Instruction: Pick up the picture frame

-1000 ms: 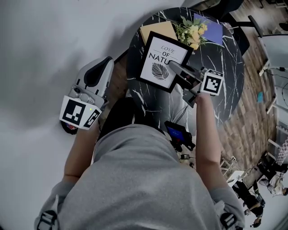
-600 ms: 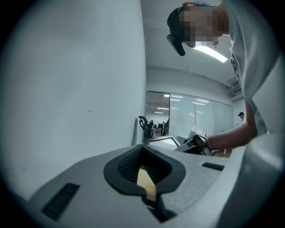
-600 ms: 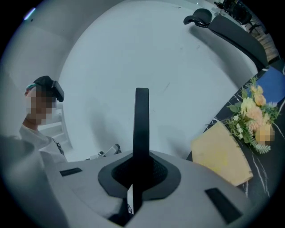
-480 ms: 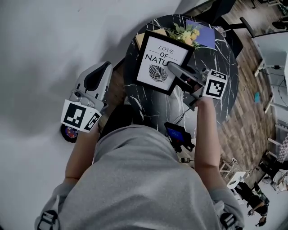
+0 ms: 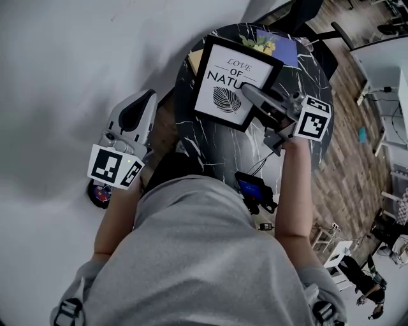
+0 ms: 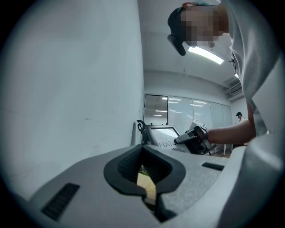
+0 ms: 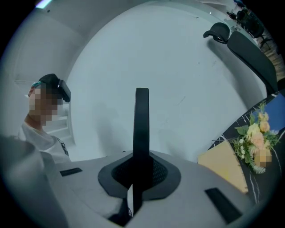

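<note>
R tongs (image 5: 250, 94) are clamped on the frame (image 5: 233, 83), gripping its right edge. In the R gripper view that edge shows as a thin black bar standing upright btw the jaws, pads pressed on both sides. The frame is held over the round black marbled counter (image 5: 220, 156), print side up w/ a leaf drawing and lettering on white. From the head view it sits tilted, and its far corner overlaps the flowers (image 5: 262, 43). Whether any edge touches the counter can't be told from above. In the L gripper view the frame looks raised, w/ the R tongs on it.

L tongs (image 5: 145, 100) are off the counter, to its left, by a plain white wall. The jaws are together w/ nothing held; only a narrow slit shows btw the pads. Its marker cube (image 5: 115, 167) faces the head cam.

On the counter behind the frame:
- a tan card (image 5: 196, 58), mostly covered by the frame's left corner
- a blue book (image 5: 285, 52), just right of the flowers

A dark chair (image 5: 306, 14) stands past the counter's far side, on wood flooring (image 5: 357, 146).
</note>
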`<state>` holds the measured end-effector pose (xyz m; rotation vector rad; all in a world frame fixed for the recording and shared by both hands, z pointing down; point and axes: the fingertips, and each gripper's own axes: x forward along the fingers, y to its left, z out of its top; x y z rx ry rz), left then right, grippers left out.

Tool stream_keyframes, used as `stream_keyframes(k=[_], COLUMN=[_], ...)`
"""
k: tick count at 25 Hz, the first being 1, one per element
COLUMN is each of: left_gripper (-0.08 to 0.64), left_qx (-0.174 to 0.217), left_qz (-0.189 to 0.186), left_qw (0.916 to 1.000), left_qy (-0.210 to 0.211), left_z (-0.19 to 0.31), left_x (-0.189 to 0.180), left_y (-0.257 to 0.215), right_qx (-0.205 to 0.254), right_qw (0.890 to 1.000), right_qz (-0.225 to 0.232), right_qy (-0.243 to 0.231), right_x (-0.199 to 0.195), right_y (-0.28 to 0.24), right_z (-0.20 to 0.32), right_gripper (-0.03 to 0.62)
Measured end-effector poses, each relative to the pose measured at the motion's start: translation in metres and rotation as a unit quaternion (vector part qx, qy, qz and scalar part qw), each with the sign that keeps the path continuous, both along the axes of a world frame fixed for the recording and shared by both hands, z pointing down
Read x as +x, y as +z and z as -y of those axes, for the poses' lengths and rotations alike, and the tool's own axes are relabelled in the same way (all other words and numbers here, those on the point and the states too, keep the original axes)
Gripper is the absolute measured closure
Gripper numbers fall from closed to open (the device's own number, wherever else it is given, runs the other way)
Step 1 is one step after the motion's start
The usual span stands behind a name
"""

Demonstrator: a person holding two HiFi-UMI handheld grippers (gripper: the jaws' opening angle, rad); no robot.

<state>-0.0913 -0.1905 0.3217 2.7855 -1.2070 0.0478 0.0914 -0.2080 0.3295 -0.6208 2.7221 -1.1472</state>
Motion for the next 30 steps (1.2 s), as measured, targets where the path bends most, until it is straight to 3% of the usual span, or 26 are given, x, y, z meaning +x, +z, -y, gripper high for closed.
stream_keyframes(k=[14,30], left_gripper=[0.554,0.554], left_qx=[0.026,0.033], left_qz=[-0.005,-0.010], left_qw=[0.9996,0.9994], left_qy=[0.004,0.010], left_z=[-0.009,-0.005], left_x=[0.002,0.009], left_y=[-0.004,-0.011], right_qx=[0.068,0.107], right_qw=[0.998,0.994], right_qz=[-0.005,-0.010], right_qy=[-0.007,-0.027], right_x=[-0.010,-0.014], right_y=[-0.045,-0.081], right_z=[-0.014,-0.028], right_gripper=[0.561,0.561])
